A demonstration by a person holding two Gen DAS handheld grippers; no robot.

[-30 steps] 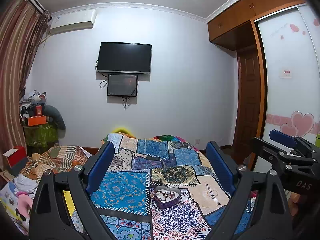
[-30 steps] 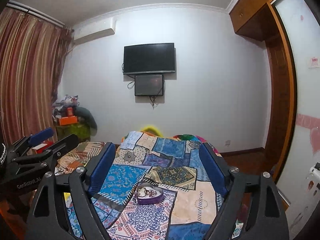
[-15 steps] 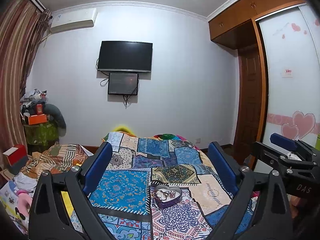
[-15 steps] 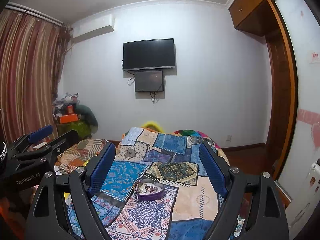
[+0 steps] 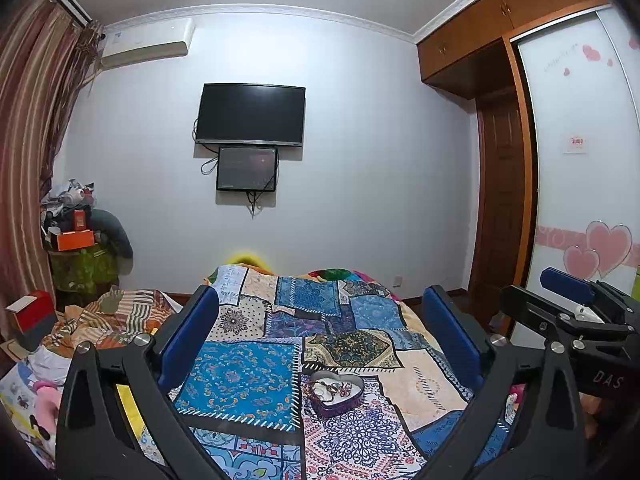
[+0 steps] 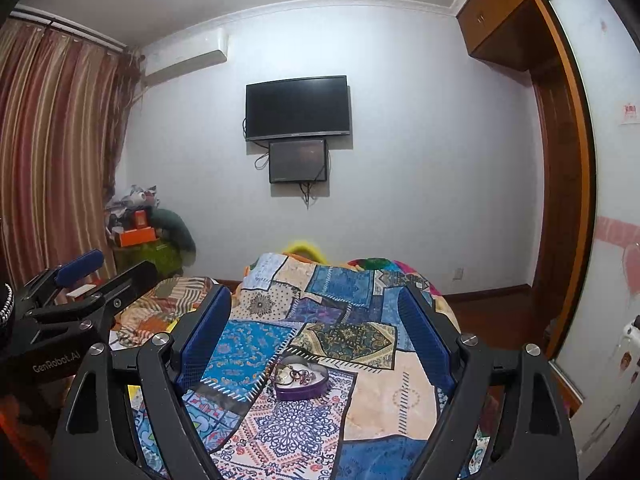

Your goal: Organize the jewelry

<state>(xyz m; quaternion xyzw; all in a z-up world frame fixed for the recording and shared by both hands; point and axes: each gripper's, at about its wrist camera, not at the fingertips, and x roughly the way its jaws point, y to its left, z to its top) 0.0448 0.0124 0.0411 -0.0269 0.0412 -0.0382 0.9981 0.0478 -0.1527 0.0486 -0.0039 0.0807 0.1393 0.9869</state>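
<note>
Both grippers' jaws wide, empty, w/ heart box on patchwork quilt ahead, unobstructed.

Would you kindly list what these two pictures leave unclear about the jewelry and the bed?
- Pieces inside the purple heart-shaped tin: too small in both wrist views to tell apart.
- Patchwork bedspread: near end cut by the bottom edge and hidden by the right claw's black arms.
- Left claw: open, hiding the bed's sides.

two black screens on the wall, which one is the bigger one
The upper screen is the bigger one: it is wider and taller, mounted above. The smaller screen hangs directly beneath it, with cables dangling below and a looped cable at its left.
</note>
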